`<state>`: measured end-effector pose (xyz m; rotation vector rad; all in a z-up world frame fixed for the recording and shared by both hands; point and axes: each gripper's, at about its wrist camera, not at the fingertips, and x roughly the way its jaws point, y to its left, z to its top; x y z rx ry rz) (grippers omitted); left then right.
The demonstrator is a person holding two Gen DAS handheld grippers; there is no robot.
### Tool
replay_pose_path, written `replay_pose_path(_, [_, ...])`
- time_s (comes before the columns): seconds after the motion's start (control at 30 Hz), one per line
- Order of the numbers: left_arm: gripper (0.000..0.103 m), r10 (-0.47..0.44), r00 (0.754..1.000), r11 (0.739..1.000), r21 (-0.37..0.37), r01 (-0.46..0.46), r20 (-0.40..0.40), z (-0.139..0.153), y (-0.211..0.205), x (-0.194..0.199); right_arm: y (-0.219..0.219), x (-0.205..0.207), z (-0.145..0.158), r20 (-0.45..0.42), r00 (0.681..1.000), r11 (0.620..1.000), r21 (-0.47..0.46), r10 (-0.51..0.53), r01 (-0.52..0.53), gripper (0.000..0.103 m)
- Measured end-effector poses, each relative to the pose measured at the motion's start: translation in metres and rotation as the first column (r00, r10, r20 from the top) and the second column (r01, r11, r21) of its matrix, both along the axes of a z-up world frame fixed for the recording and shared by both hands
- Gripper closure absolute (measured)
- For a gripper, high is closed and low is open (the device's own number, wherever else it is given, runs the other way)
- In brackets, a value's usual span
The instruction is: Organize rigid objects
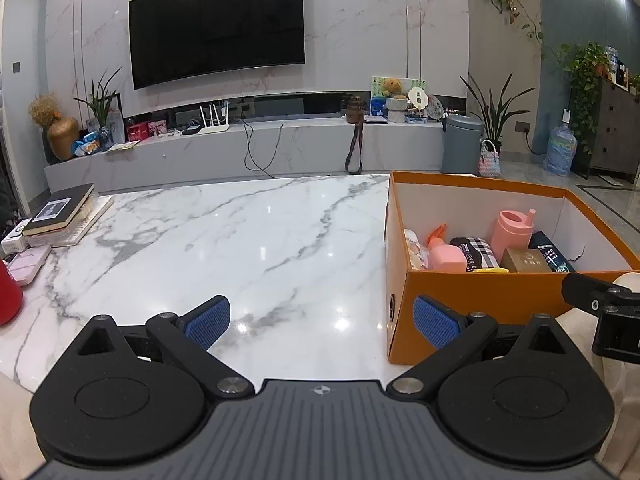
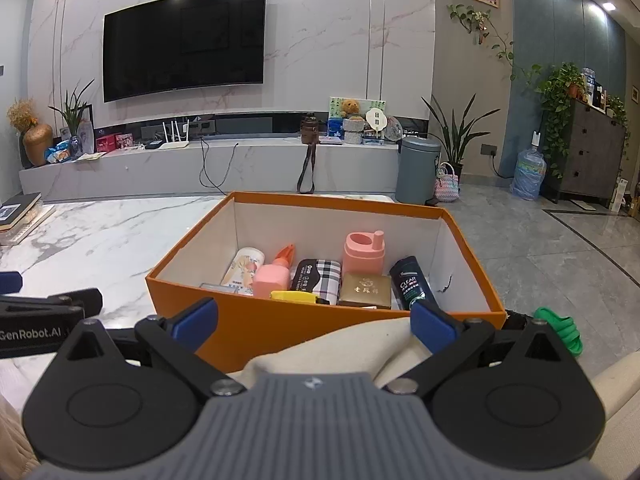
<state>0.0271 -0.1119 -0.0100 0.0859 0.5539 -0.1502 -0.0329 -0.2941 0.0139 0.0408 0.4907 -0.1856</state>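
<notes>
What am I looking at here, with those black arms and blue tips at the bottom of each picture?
Those are two hand-held grippers, one in each of a person's hands, each with a camera looking forward along its two fingers. One picture comes from the left gripper, the other from the right gripper. Both stand open and hold nothing. Ahead is a marble table with an orange box on it. Inside the box lie a pink bottle, a dark shampoo bottle, a checked pouch, a small gold box and other small items. A stack of books sits at the table's left edge.
</notes>
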Motion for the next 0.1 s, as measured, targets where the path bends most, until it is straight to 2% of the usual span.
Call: replay_pose_path(0.1, [0.0, 0.0, 1.0, 1.0, -0.002, 0.0, 0.006, 0.0003, 0.001, -0.0008, -0.0001, 0.0001, 0.0004, 0.0, 1.0, 1.0, 0.005, 0.001, -0.001, 0.003])
